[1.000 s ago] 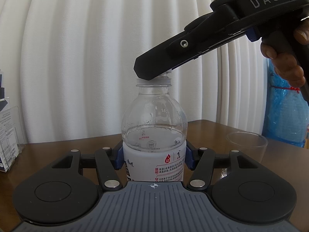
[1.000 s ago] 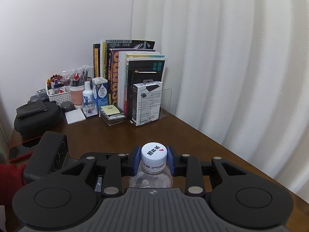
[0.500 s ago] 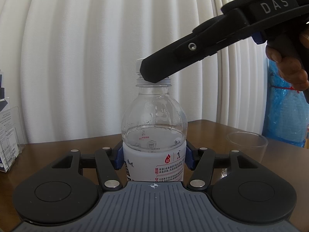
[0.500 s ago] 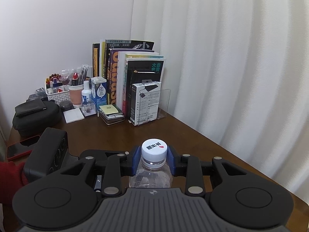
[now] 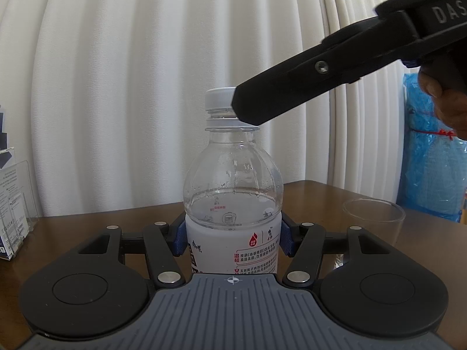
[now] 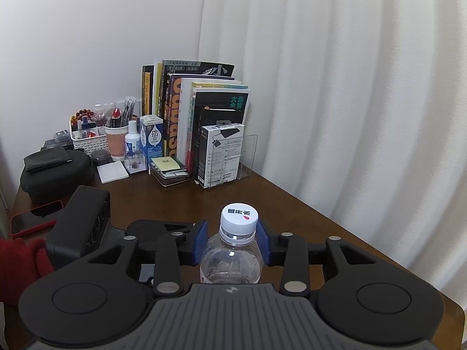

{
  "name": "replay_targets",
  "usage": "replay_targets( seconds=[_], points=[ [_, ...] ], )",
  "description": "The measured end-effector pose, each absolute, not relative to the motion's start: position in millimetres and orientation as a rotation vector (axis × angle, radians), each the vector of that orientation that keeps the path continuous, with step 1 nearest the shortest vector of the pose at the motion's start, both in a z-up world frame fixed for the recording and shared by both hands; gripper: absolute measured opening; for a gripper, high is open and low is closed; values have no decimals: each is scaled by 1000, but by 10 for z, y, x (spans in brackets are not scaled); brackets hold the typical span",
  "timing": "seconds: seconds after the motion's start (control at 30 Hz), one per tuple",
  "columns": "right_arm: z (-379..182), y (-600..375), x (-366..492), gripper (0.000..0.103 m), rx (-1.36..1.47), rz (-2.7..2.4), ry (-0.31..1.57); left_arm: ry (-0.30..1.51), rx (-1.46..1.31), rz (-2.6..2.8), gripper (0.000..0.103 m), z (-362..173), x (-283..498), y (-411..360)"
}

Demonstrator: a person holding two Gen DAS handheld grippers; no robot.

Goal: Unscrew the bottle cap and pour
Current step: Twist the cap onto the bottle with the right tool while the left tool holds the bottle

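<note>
A clear water bottle (image 5: 233,180) with a white label stands on the brown table (image 5: 102,218), part full. My left gripper (image 5: 232,237) is shut on its labelled body, blue pads pressing both sides. The white cap (image 5: 217,97) sits on the neck. My right gripper (image 6: 232,240) straddles the cap (image 6: 239,218) from above. Its jaws are opening, and a small gap shows between each blue pad and the cap. In the left wrist view one black right finger (image 5: 262,108) covers the cap's right half.
An empty clear glass (image 5: 373,221) stands on the table right of the bottle. Books (image 6: 198,110), a white box (image 6: 221,154), a basket (image 6: 87,137) and a black case (image 6: 55,172) crowd the far corner. White curtains hang behind. A hand (image 5: 446,105) holds the right gripper.
The right gripper's pads have come off the cap, which has turned, its print now rotated. In the left wrist view the right finger has drawn back to the right, uncovering the cap's left half.
</note>
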State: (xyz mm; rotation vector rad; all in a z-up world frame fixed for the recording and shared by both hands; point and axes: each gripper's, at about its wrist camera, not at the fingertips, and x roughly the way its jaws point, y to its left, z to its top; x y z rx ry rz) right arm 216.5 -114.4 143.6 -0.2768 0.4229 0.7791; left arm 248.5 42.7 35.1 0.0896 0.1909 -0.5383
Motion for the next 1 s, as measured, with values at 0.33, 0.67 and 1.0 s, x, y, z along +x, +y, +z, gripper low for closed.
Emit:
replay_targets(
  seconds=[0.33, 0.67, 1.0],
  points=[
    [1500, -1151, 2110, 46, -268, 767, 384, 192, 93, -535, 58, 365, 2461, 421],
    [1432, -1126, 2289, 47, -213, 771, 401, 194, 89, -529, 58, 373, 2438, 375],
    [1459, -1123, 2111, 48, -232, 774, 393, 199, 87, -529, 58, 381, 2455, 366]
  ],
)
